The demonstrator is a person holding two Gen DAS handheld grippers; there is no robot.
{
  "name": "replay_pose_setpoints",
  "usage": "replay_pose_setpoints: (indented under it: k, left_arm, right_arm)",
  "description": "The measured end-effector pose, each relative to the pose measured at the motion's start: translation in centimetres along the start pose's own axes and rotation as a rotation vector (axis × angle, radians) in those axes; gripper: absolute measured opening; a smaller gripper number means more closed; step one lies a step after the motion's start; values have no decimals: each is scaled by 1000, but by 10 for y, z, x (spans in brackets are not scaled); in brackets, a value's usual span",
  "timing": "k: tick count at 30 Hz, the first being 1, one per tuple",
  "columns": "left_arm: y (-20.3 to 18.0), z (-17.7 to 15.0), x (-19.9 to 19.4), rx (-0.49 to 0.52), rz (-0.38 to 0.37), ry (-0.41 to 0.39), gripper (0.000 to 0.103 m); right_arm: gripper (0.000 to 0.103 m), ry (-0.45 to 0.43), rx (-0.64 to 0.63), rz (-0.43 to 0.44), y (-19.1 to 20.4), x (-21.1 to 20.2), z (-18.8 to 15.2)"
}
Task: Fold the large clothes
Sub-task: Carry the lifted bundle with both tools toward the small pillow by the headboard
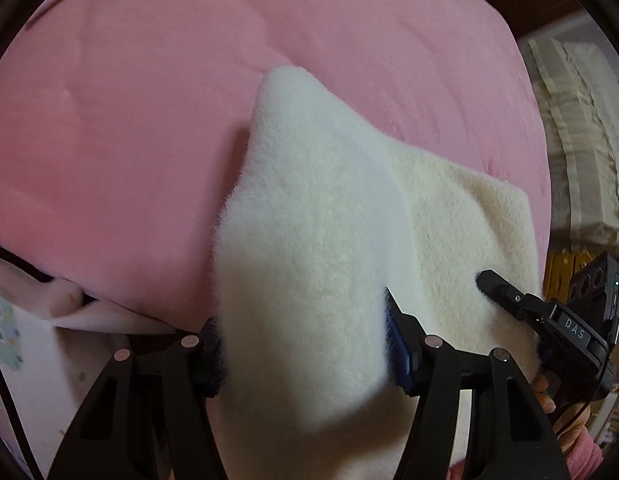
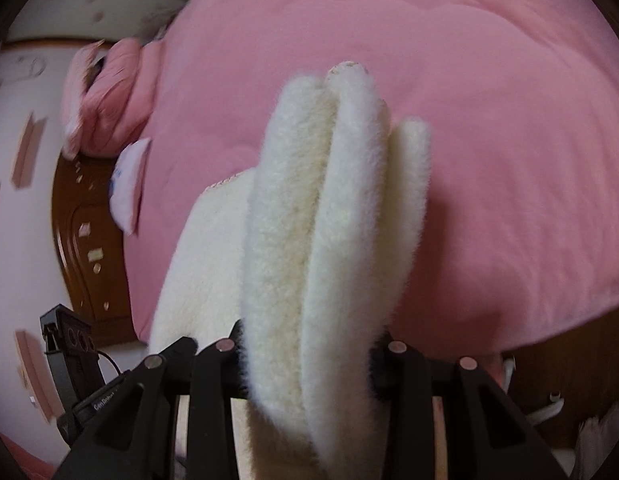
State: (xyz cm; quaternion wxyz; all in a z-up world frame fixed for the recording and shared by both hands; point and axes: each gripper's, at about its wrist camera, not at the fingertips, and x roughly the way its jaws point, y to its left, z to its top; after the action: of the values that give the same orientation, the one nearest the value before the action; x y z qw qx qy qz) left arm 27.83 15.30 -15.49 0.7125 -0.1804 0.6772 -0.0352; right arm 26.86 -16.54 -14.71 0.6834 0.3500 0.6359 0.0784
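Note:
A cream fleece garment (image 1: pixel 309 248) is bunched between the fingers of my left gripper (image 1: pixel 305 344), which is shut on it, above the pink bed (image 1: pixel 129 128). The rest of the garment spreads flat to the right (image 1: pixel 461 232). My right gripper shows at the right of the left wrist view (image 1: pixel 505 292), gripping the garment's edge. In the right wrist view my right gripper (image 2: pixel 309 360) is shut on several stacked folds of the garment (image 2: pixel 321 220), which stick forward over the pink bed (image 2: pixel 489 160). The fingertips are hidden in the fleece.
Pink pillows (image 2: pixel 109 100) and a brown wooden headboard (image 2: pixel 81 248) lie at the left of the right wrist view. The left gripper's body (image 2: pixel 69 360) shows at lower left there. A cream quilted cover (image 1: pixel 581 140) stands beyond the bed's right edge.

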Motion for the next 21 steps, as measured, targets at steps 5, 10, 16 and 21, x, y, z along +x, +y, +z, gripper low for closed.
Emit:
replay_pose_setpoints:
  k: [5, 10, 16, 21]
  left_arm:
    - [39, 43, -63, -38, 78, -115, 59]
    - [75, 114, -123, -29, 120, -243, 59]
    - [134, 199, -199, 38, 201, -360, 59]
    - [176, 260, -238, 120, 262, -447, 60]
  right_arm:
    - [35, 9, -104, 118, 72, 33, 34]
    - [35, -57, -188, 218, 172, 65, 63]
    - [35, -126, -215, 370, 273, 117, 96]
    - [35, -201, -219, 459, 338, 164, 114]
